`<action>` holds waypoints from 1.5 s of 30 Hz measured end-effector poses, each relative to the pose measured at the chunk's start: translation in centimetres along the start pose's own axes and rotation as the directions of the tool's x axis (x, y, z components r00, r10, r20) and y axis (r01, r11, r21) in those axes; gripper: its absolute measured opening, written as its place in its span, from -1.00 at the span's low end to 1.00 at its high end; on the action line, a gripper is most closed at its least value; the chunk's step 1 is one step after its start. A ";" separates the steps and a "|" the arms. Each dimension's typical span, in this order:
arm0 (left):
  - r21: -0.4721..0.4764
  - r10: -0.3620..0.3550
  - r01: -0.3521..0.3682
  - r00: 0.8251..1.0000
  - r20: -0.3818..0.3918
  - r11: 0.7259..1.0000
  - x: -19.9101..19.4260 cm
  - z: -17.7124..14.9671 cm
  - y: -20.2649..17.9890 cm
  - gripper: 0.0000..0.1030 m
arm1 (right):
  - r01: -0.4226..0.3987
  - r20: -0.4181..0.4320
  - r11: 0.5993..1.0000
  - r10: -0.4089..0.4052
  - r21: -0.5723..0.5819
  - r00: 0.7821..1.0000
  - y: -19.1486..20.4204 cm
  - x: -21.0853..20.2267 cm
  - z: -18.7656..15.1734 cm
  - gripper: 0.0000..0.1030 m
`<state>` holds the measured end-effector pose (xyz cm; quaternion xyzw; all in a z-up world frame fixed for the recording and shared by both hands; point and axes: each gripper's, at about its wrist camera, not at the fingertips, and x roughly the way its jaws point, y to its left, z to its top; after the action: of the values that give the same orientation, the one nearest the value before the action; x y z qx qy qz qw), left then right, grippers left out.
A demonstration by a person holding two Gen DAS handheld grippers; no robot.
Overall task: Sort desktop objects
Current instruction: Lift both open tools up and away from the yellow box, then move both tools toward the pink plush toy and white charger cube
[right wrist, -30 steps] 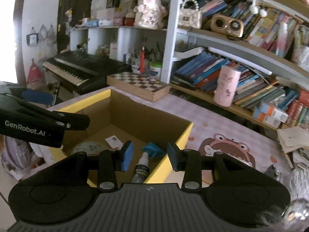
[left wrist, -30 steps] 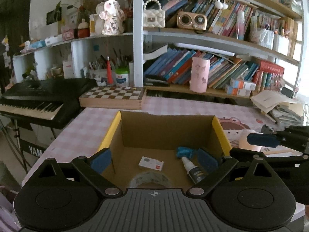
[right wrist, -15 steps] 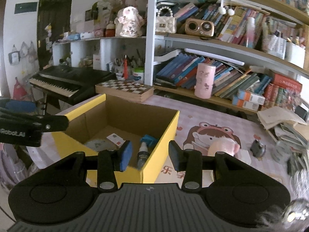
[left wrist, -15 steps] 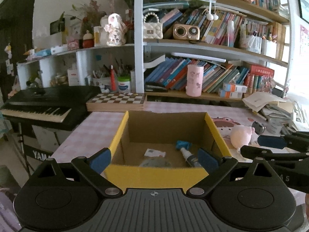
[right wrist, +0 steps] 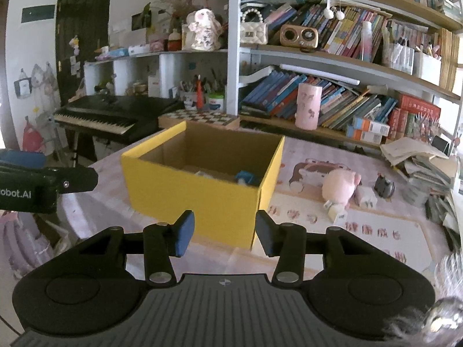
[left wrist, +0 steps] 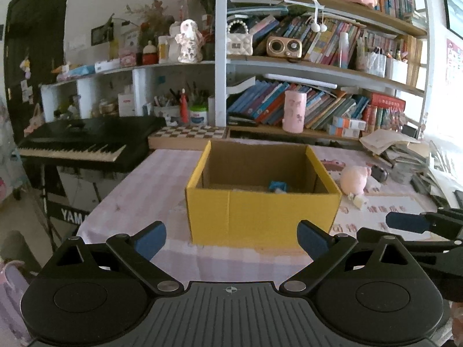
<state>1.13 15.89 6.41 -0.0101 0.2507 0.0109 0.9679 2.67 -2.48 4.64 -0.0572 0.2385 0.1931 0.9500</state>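
box point(left wrist: 262, 217): yellow cardboard, top open | left gripper point(left wrist: 231, 238): apart, empty | right gripper point(right wrist: 222, 232): parting, empty

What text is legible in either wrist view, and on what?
"YAMA", cut off at the frame edge: white letters on the keyboard stand.
"obot.AI", start cut off: side of the left gripper.
Red characters on the desk mat: too blurred to read.
Book spines, shelf boxes: too small.
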 end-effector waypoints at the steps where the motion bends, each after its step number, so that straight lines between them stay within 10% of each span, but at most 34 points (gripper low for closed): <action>1: -0.002 0.001 -0.001 1.000 -0.004 1.000 -0.3 -0.3 0.1 0.92 | -0.002 -0.004 1.000 0.002 -0.002 1.000 0.3 -0.3 -0.3 -0.13; 45: 0.096 -0.213 0.222 0.972 -0.095 0.970 0.1 -3.9 -8.1 0.92 | 0.233 -0.084 0.971 -0.228 0.057 0.970 -3.2 -5.9 -6.2 0.25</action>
<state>-0.51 7.69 3.07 0.0133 0.2888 -0.1092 0.9511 -3.54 -8.70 2.03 -0.0602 0.2727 0.0708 0.9576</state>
